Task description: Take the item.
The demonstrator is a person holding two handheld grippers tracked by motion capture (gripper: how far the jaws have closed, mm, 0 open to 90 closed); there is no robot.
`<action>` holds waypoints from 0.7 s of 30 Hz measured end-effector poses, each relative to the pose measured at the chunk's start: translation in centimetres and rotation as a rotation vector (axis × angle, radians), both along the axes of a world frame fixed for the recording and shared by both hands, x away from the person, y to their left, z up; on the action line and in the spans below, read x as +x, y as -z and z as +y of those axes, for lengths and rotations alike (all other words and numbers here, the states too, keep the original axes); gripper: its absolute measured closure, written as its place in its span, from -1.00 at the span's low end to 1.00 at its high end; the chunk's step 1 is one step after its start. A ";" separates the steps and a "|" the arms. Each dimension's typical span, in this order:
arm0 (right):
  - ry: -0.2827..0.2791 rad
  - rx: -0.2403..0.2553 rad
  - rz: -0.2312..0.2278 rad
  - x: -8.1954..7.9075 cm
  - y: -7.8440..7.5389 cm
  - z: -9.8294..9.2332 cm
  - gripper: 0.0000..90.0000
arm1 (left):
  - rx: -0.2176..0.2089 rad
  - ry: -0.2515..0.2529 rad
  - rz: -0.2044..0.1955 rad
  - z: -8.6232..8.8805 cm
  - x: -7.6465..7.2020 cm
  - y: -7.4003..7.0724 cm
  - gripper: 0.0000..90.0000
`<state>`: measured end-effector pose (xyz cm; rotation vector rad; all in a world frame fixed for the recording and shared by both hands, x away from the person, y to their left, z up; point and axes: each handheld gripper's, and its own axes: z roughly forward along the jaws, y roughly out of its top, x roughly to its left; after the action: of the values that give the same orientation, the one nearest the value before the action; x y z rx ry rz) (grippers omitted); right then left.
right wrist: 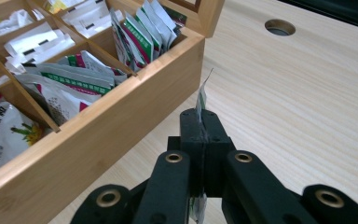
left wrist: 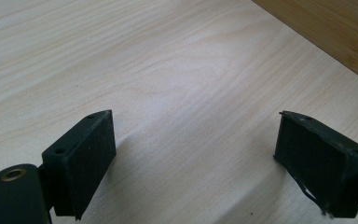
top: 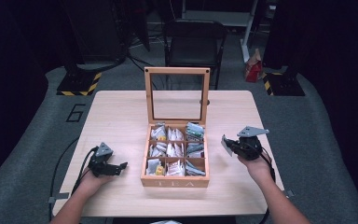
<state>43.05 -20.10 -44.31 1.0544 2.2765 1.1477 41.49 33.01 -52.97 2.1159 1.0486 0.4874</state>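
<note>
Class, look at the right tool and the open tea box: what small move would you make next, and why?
Probably set the tea packet down on the table. The right tool is shut on it, outside the tea box, beside its right wall. The left tool is open and idle.

Soft light from above is falling on the table (top: 121, 116), while the room around is staying dark. The high view is looking slightly blurry, and the near jaws are casting faint shadows.

Readable markings
"TEA" is showing on the wooden box (top: 175, 183) front; "6" is lying on the floor (top: 76, 112), left.
</note>
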 end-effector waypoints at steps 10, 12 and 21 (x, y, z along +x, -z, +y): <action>0.016 -0.002 0.010 0.0 1.3 -0.2 1.00 | 0.000 0.000 0.000 0.0 0.0 0.0 -0.74; 0.019 -0.002 0.010 0.0 1.5 -0.3 1.00 | 0.000 0.000 0.000 0.0 0.0 0.0 -0.74; 0.015 -0.023 0.007 -0.1 2.6 0.1 1.00 | 0.000 0.001 0.000 0.0 0.0 0.0 -0.74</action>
<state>42.98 -20.02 -46.86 1.0658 2.2781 1.1107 41.49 33.01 -52.96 2.1162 1.0480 0.4869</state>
